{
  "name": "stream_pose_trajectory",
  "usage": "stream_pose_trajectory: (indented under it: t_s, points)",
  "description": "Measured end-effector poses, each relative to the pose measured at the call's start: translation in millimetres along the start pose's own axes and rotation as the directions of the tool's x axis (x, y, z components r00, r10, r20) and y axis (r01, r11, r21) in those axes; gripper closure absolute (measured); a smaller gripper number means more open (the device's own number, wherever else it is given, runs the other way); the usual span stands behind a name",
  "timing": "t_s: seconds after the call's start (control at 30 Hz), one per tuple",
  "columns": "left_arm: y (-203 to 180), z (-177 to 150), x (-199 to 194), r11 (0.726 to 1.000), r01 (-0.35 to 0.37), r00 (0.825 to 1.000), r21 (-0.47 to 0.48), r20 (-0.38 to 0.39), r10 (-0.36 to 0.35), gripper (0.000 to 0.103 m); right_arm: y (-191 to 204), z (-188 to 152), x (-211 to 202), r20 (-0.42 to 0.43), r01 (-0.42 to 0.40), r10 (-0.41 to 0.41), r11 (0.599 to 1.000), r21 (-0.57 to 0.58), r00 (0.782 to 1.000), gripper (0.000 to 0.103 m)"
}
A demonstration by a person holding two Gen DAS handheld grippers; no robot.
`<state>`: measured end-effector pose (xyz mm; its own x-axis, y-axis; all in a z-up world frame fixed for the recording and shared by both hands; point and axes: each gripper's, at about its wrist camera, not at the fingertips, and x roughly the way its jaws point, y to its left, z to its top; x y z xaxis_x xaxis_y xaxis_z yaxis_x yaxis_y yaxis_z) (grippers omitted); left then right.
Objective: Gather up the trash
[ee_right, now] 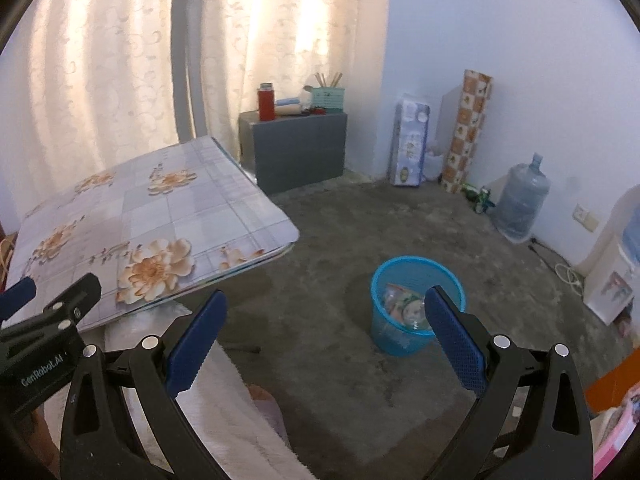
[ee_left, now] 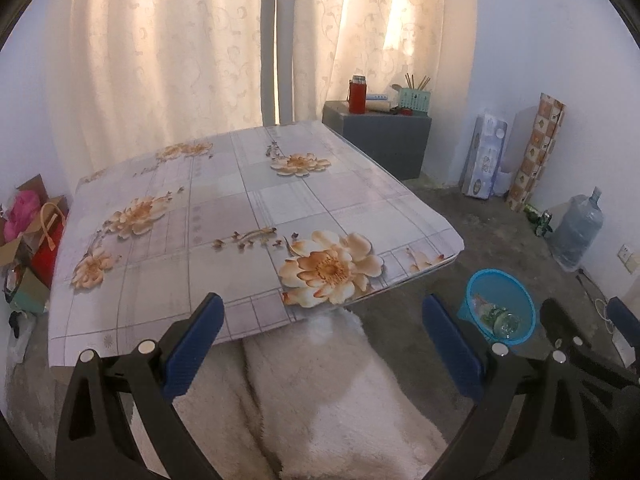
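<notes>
A blue mesh wastebasket (ee_right: 416, 304) stands on the concrete floor to the right of the table, with wrappers and a clear bottle (ee_right: 404, 308) inside. The same wastebasket (ee_left: 500, 306) appears low right in the left wrist view. My right gripper (ee_right: 326, 312) is open and holds nothing, held above the floor just left of the basket. My left gripper (ee_left: 322, 316) is open too, with nothing in it, hovering over the near edge of the flowered tablecloth (ee_left: 224, 216). The right gripper's fingers (ee_left: 624, 320) show at the left view's right edge.
A white fluffy garment (ee_left: 312, 392) lies below the left gripper. A grey cabinet (ee_right: 296, 148) with a red flask stands behind the table. A water jug (ee_right: 520, 196), a patterned roll and a tissue pack line the right wall. Bags (ee_left: 36, 232) sit left of the table.
</notes>
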<state>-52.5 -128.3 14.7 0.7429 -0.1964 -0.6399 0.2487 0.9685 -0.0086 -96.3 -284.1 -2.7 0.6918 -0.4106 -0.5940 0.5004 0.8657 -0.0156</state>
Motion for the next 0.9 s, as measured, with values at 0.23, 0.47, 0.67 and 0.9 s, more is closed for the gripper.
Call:
stream_pose_trajectory:
  t_s: [0.23, 0.47, 0.67, 0.9]
  points:
    - [-8.6, -4.8, 2.7, 1.000, -0.024, 0.999, 0.013, -0.026, 0.025, 0.006, -7.6, -4.4, 4.5, -0.030, 0.015, -0.015, 1.000, 0.020, 0.999, 0.008]
    - [-10.1, -8.9, 6.6, 1.000, -0.018, 0.998, 0.011, -0.060, 0.018, 0.006, -14.3, -9.9, 13.2, -0.088, 0.051, -0.046, 0.998, 0.047, 0.995, 0.008]
    - [-10.5, -9.1, 6.2, 1.000, -0.017, 0.998, 0.008, -0.059, 0.018, 0.006, -15.7, -11.2, 12.0, -0.095, 0.060, -0.055, 0.997, 0.049, 0.994, 0.008]
    - [-10.8, -9.1, 7.8, 1.000, -0.018, 0.998, 0.002, -0.059, 0.018, 0.006, -15.3, -11.9, 9.6, -0.097, 0.071, -0.066, 0.996, 0.046, 0.993, 0.008]
